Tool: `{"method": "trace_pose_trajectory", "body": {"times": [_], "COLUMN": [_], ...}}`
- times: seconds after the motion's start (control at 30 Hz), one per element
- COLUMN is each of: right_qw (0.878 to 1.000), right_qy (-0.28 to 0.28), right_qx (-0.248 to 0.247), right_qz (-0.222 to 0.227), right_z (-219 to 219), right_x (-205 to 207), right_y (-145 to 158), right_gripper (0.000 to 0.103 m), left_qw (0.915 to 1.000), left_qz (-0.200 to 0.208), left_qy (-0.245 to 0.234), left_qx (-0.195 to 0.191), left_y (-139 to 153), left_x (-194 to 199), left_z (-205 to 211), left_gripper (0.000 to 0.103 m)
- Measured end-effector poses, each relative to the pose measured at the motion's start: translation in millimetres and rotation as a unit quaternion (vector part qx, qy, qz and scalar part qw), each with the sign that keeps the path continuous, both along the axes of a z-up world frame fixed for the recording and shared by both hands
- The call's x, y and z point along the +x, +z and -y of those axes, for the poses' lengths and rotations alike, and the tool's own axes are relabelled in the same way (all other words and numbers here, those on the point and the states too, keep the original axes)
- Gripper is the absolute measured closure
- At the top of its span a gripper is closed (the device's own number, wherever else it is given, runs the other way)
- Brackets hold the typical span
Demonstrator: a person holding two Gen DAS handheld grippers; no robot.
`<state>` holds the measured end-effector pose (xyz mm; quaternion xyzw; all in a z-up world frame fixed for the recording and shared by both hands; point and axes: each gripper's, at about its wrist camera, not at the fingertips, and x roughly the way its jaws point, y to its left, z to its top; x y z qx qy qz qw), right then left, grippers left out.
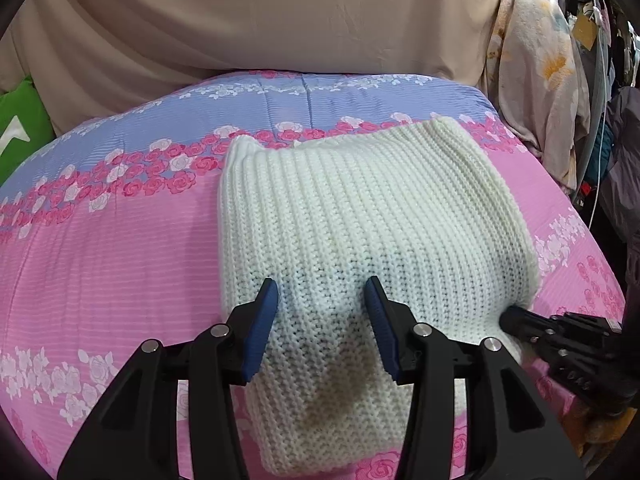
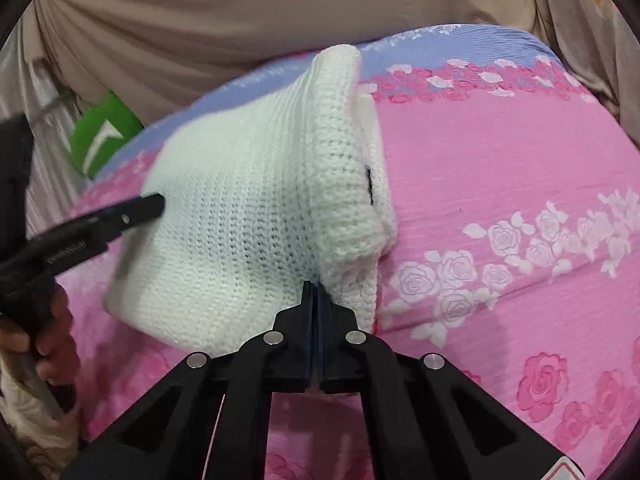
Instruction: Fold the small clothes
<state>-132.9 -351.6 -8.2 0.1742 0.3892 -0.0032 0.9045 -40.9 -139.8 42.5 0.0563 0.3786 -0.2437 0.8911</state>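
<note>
A folded cream knitted garment (image 1: 360, 216) lies on the pink and blue flowered bedspread (image 1: 112, 248). My left gripper (image 1: 322, 296) is open, its blue pads hovering over the garment's near end without holding it. It shows in the right wrist view (image 2: 154, 204) as a black finger against the garment's left side. My right gripper (image 2: 316, 292) is shut on the near edge of the garment (image 2: 248, 208), by its thick ribbed hem (image 2: 340, 168). In the left wrist view the right gripper (image 1: 508, 318) touches the garment's right corner.
A beige sheet (image 1: 260, 20) hangs behind the bed. A green cushion (image 1: 20, 128) sits at the far left. Flowered cloth and hanging clothes (image 1: 540, 80) crowd the right side. The bedspread (image 2: 500, 200) stretches bare to the right of the garment.
</note>
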Motion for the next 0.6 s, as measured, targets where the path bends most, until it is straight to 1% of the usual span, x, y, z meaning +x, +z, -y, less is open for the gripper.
{"method": "trace_pose_trajectory", "body": {"times": [0.07, 0.13, 0.2, 0.23, 0.27, 0.3, 0.33, 0.37, 0.4, 0.47, 0.53, 0.57, 0.6], "right_qw": [1.000, 0.999, 0.998, 0.998, 0.999, 0.999, 0.999, 1.000, 1.000, 1.000, 0.999, 0.998, 0.998], "right_qy": [-0.002, 0.009, 0.020, 0.023, 0.024, 0.020, 0.019, 0.014, 0.009, 0.006, 0.010, 0.010, 0.009], "right_qx": [-0.011, -0.024, -0.041, -0.044, -0.044, -0.042, -0.024, 0.000, 0.011, -0.004, -0.024, -0.037, -0.041], "right_qz": [0.026, 0.045, 0.041, 0.029, 0.003, -0.022, -0.020, -0.014, -0.011, 0.026, 0.047, 0.049, 0.042], "right_z": [-5.9, -15.8, -23.4, -24.3, -23.2, -19.5, -14.4, -8.7, -7.2, -11.0, -16.9, -18.6, -17.3], "right_x": [-11.2, -20.9, -24.1, -21.4, -14.0, -8.3, -7.4, -9.0, -11.9, -22.4, -25.7, -22.0, -16.2], "right_y": [22.3, 40.3, 42.0, 35.2, 19.2, 2.1, -6.5, -4.3, 3.8, 30.3, 48.0, 49.3, 44.7], "right_gripper": [0.103, 0.103, 0.096, 0.096, 0.096, 0.103, 0.103, 0.103, 0.103, 0.103, 0.097, 0.095, 0.093], "left_qw": [0.9999, 0.9997, 0.9997, 0.9997, 0.9995, 0.9991, 0.9981, 0.9973, 0.9969, 0.9959, 0.9961, 0.9964, 0.9966], "left_qz": [-0.003, -0.001, 0.001, -0.005, -0.022, -0.040, -0.060, -0.072, -0.078, -0.090, -0.087, -0.084, -0.082], "left_qy": [0.003, 0.001, 0.000, -0.004, -0.011, -0.014, -0.010, -0.004, 0.002, 0.003, 0.005, 0.005, 0.005], "left_qx": [-0.012, -0.026, -0.026, -0.025, -0.018, -0.007, 0.005, 0.013, 0.009, -0.010, -0.010, -0.005, -0.003], "left_y": [8.0, 17.1, 19.8, 16.4, 7.3, -5.1, -20.4, -31.7, -38.8, -38.9, -36.6, -37.0, -37.6], "left_x": [-6.0, -16.5, -27.9, -31.6, -33.7, -33.1, -30.1, -27.6, -26.2, -25.1, -25.5, -26.2, -27.5], "left_z": [-8.7, -18.5, -28.0, -29.9, -29.8, -29.0, -29.0, -30.5, -34.0, -40.8, -41.4, -39.9, -38.7], "left_gripper": [0.060, 0.060, 0.060, 0.060, 0.060, 0.060, 0.060, 0.058, 0.054, 0.054, 0.055, 0.055, 0.055]}}
